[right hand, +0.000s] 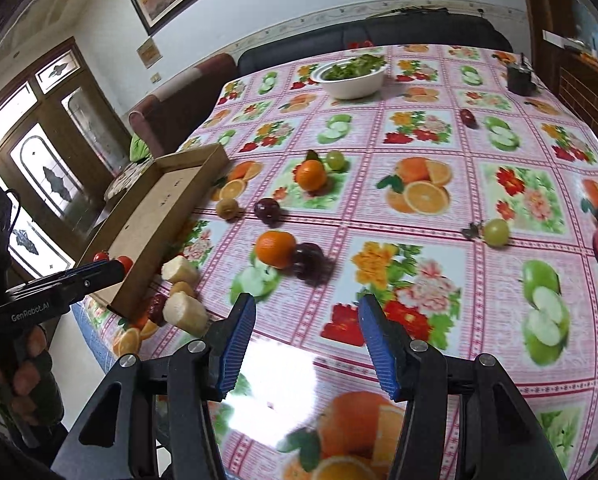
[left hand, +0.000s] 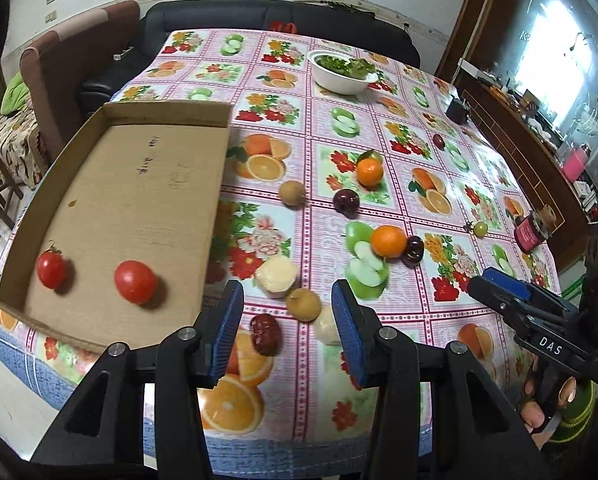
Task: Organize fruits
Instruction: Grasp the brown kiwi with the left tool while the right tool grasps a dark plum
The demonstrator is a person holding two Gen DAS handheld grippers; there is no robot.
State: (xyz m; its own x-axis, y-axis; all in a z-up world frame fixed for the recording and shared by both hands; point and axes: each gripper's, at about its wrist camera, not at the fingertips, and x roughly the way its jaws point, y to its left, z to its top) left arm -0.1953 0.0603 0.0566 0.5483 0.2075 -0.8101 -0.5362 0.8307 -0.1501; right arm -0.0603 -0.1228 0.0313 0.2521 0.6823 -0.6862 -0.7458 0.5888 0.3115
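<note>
A shallow cardboard tray [left hand: 167, 110] lies at the table's left and holds two tomatoes [left hand: 135, 282]. Loose fruit lies on the fruit-print tablecloth: two oranges [left hand: 388, 241], dark plums [left hand: 346, 201], brown longans [left hand: 303, 304], a red date [left hand: 265, 334], banana pieces [left hand: 277, 278] and a green grape [right hand: 496, 232]. My left gripper [left hand: 287, 304] is open and empty, hovering over the longan and banana pieces near the front edge. My right gripper [right hand: 307, 320] is open and empty, above the cloth in front of an orange [right hand: 275, 249] and plum [right hand: 309, 260].
A white bowl of greens [left hand: 341, 70] stands at the far side. A red jar [left hand: 533, 230] stands at the right edge and a small black object [right hand: 519, 74] at the far right. A sofa and chairs surround the table.
</note>
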